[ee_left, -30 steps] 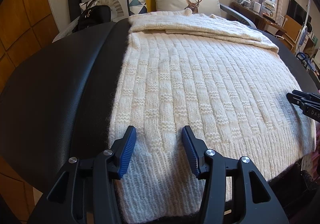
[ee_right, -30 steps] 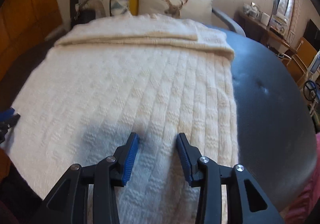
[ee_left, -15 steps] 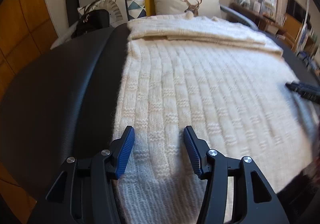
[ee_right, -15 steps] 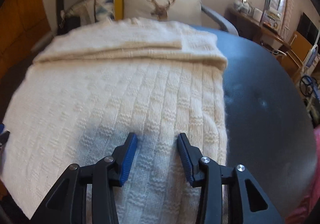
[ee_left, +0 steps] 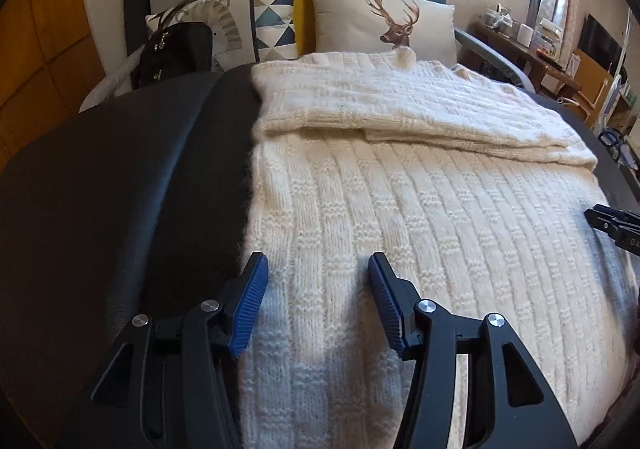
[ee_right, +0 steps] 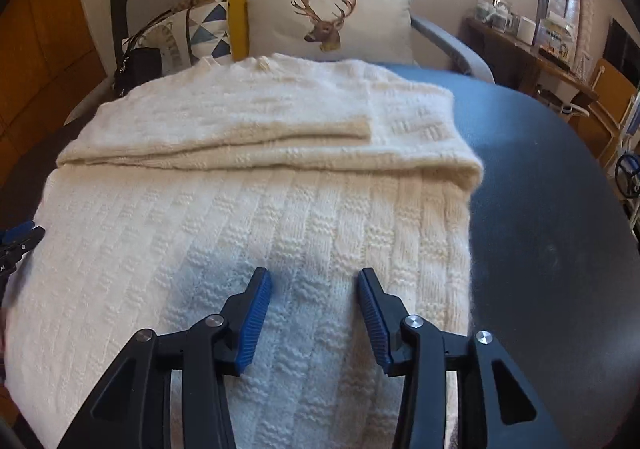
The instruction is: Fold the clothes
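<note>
Sweater (ee_left: 420, 217) laid flat on the dark table (ee_left: 120, 189), sleeves folded across the top.
Left gripper (ee_left: 316, 281) at its left edge, right gripper (ee_right: 314, 289) near its right edge, both spread wide, holding nothing; bare tabletop either side.

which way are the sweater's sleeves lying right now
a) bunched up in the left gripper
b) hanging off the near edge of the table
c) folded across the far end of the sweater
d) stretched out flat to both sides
c: the cream knit sweater lies flat on the dark table, with its sleeves folded across its far end near the deer cushion; both the left gripper and the right gripper are open and empty.
</note>
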A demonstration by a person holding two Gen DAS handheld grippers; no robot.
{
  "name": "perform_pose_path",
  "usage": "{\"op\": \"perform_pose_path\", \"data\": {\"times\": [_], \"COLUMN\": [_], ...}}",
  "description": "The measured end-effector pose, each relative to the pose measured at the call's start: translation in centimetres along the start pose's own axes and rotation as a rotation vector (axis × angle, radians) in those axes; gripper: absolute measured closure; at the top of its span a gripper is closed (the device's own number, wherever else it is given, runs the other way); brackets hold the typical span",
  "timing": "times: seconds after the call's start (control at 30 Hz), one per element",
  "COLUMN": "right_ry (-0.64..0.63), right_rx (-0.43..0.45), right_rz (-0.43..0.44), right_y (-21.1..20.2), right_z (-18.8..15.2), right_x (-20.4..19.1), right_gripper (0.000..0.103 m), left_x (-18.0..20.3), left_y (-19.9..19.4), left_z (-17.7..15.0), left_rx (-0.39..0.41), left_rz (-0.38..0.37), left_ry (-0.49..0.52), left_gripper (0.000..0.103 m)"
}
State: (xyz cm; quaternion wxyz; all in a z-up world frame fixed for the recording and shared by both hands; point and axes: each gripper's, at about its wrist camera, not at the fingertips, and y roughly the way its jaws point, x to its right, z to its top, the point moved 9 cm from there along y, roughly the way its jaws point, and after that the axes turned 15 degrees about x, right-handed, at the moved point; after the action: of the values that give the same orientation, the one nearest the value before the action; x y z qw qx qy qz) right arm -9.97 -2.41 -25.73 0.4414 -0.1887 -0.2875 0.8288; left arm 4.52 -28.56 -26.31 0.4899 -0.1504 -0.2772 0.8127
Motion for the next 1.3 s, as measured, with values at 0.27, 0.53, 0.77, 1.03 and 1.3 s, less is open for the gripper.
{"op": "perform_pose_path", "data": {"times": [0.27, 0.53, 0.77, 1.03, 1.3], "right_ry": [-0.050, -0.047, -0.035, -0.075, -0.043], "right_rx": [0.088, 0.012, 0.150, 0.020, -0.009], "right_rz": [0.023, 0.027, 0.110, 0.121, 0.010], "right_y": [1.7, 4.3, 7.2, 17.1, 20.3], "right_z": [6.9, 5.2, 15.3, 17.4, 16.2], "right_x": [-2.9, -0.6, -1.4, -1.9, 1.7], "right_gripper": [0.057, 0.056, 0.055, 0.055, 0.054], "left_x": [0.3, -2.5, 0.9, 4.8, 4.0], "left_y": [4.0, 4.0, 7.4, 18.7, 21.3], "left_z": [4.8, 5.2, 15.6, 16.2, 14.7], "left_rx": [0.045, 0.043, 0.170, -0.021, -0.045], "left_rz": [-0.028, -0.013, -0.127, -0.107, 0.007], "left_ry": [-0.001, -0.085, -0.070, 0.032, 0.032], "left_gripper": [0.048, 0.047, 0.047, 0.047, 0.045]}}
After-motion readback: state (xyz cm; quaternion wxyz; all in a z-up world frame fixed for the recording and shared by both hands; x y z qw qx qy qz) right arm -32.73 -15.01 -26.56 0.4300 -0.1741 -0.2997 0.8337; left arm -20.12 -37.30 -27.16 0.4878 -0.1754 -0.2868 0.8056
